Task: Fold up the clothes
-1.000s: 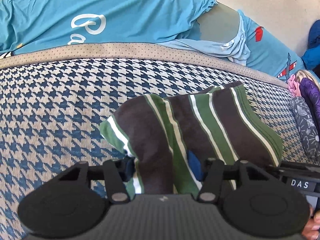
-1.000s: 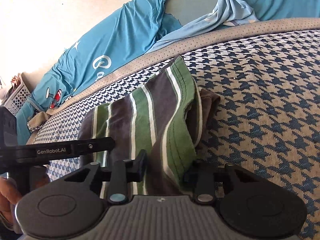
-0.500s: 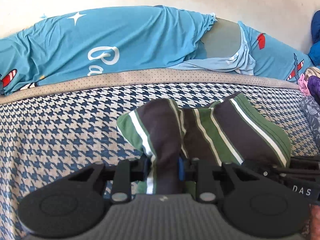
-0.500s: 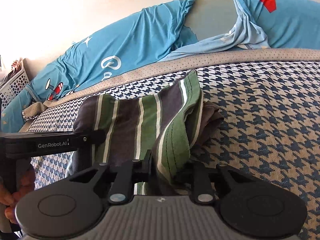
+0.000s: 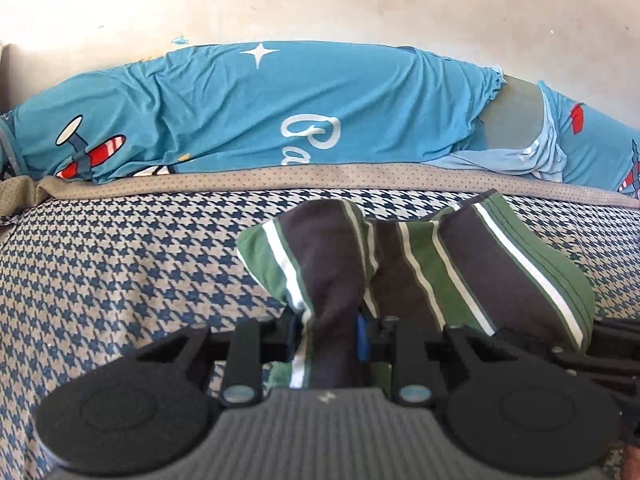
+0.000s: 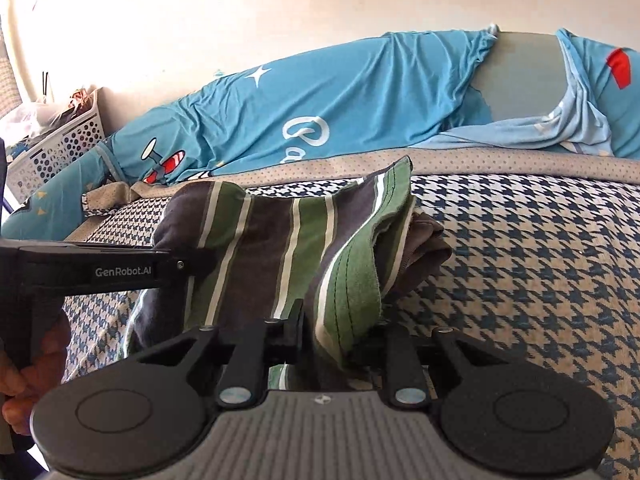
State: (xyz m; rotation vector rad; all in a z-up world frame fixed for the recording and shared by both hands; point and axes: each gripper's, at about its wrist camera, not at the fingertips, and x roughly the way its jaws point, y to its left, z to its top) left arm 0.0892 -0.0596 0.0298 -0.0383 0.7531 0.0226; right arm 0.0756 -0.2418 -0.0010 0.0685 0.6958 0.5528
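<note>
A striped garment (image 5: 472, 264), dark brown, green and white, hangs raised above the houndstooth bed cover (image 5: 120, 272). My left gripper (image 5: 326, 338) is shut on a bunched near edge of it. In the right wrist view the same garment (image 6: 272, 248) spreads leftward, and my right gripper (image 6: 326, 342) is shut on its green hemmed edge. The left gripper's body (image 6: 100, 268), lettered GenRobot.AI, shows at the left of that view with a hand (image 6: 32, 376) on it. A brown inner fold (image 6: 428, 240) hangs at the garment's right side.
A long blue printed cushion (image 5: 320, 120) lies along the pale wall behind the bed. A grey dotted border (image 5: 320, 180) edges the cover. A white perforated basket (image 6: 60, 144) stands at the far left. Houndstooth surface (image 6: 540, 280) lies bare to the right.
Both grippers closed on the garment's near edge and rose with it. The views tilted up, showing more wall and cushion. The garment now hangs stretched between the two grippers.
</note>
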